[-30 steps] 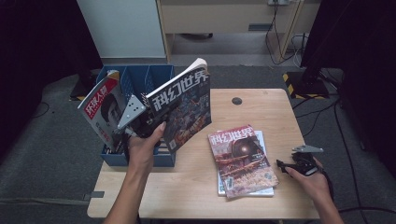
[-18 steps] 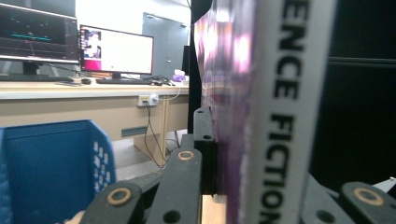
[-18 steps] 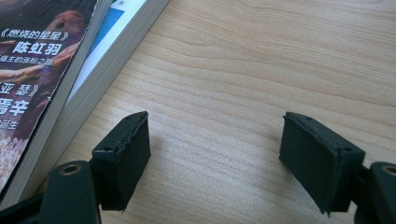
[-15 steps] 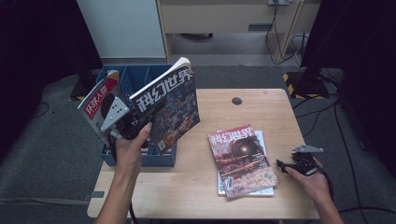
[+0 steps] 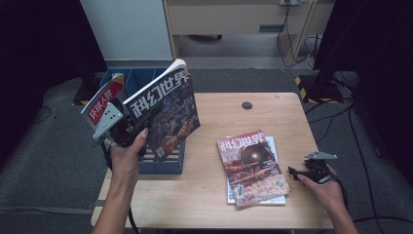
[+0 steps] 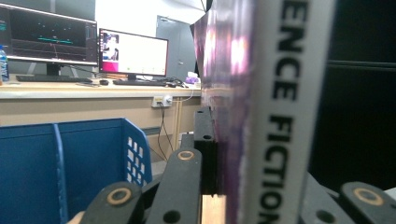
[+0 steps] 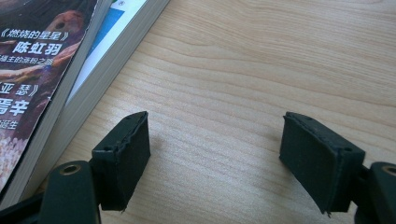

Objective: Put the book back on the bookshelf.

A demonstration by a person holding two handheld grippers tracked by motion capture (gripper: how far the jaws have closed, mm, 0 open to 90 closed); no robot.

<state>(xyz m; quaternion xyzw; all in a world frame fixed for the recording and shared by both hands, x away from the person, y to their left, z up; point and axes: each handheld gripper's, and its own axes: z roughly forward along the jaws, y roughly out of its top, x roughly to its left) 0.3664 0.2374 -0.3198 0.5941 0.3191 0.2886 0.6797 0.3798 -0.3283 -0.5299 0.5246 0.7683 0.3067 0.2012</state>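
Your left gripper (image 5: pixel 127 127) has its jaws clamped on the magazine (image 5: pixel 165 114), held over the blue file rack (image 5: pixel 160 163); next, steer it into a slot, while your right gripper (image 5: pixel 298 171) rests wide open on the surface (image 5: pixel 272 109).

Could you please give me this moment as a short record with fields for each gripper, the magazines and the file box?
left gripper: shut on the lifted magazine, held tilted above the blue file box
right gripper: open, jaws wide apart over bare wood, right of the stack
stack on table: two magazines, lying flat, red-covered one on top
file box: at the table's left edge, with a red-and-white magazine standing in it
table: light wood, small dark round spot near the far edge
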